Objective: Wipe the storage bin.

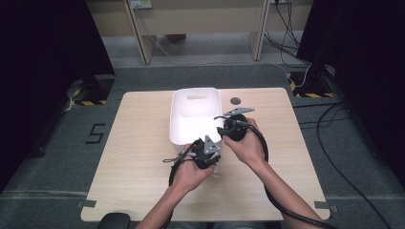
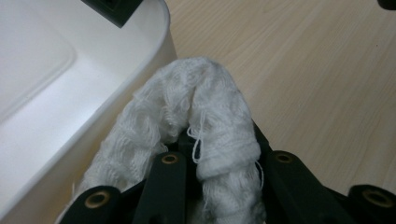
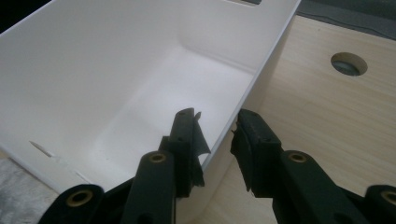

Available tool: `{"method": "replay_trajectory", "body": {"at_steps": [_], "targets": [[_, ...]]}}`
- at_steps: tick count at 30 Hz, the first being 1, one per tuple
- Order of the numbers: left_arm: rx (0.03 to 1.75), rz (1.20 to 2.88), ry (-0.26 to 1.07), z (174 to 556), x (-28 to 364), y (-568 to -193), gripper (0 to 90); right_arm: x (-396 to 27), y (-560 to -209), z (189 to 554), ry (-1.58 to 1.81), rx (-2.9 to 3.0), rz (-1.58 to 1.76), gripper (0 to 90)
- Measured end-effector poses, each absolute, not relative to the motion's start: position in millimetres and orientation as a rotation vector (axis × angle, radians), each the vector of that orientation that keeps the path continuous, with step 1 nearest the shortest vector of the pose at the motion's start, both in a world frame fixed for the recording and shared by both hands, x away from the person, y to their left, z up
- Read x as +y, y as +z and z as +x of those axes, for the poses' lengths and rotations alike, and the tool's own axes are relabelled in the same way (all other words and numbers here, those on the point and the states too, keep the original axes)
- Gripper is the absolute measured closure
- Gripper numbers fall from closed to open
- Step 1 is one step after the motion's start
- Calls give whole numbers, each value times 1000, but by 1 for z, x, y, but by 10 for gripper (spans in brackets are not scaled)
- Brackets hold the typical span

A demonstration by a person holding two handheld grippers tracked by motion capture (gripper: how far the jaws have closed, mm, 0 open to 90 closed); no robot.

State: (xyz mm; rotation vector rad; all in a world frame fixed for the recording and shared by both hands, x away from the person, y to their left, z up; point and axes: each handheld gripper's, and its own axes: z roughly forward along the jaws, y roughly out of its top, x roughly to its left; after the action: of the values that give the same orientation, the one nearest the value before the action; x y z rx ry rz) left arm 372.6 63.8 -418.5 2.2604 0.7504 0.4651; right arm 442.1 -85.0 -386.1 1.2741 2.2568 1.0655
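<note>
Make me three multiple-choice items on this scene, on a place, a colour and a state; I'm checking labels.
1. Where is the bin?
A. on the table
B. on the floor
C. on a shelf

2. What colour is the cloth?
A. red
B. white
C. black

3. What is the left tool doing?
A. hanging open
B. lying on the table
C. gripping the cloth

Key:
1 A, the high view shows it on the table.
2 B, it is white knit.
3 C, the cloth is bunched between its jaws.
</note>
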Motion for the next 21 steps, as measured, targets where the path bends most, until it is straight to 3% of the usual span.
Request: {"method": "replay_trajectory", "body": {"at_steps": [21], "targets": [[729, 2294, 492, 377, 55, -442, 759, -85, -386, 442, 1073, 2256, 1289, 697]]}}
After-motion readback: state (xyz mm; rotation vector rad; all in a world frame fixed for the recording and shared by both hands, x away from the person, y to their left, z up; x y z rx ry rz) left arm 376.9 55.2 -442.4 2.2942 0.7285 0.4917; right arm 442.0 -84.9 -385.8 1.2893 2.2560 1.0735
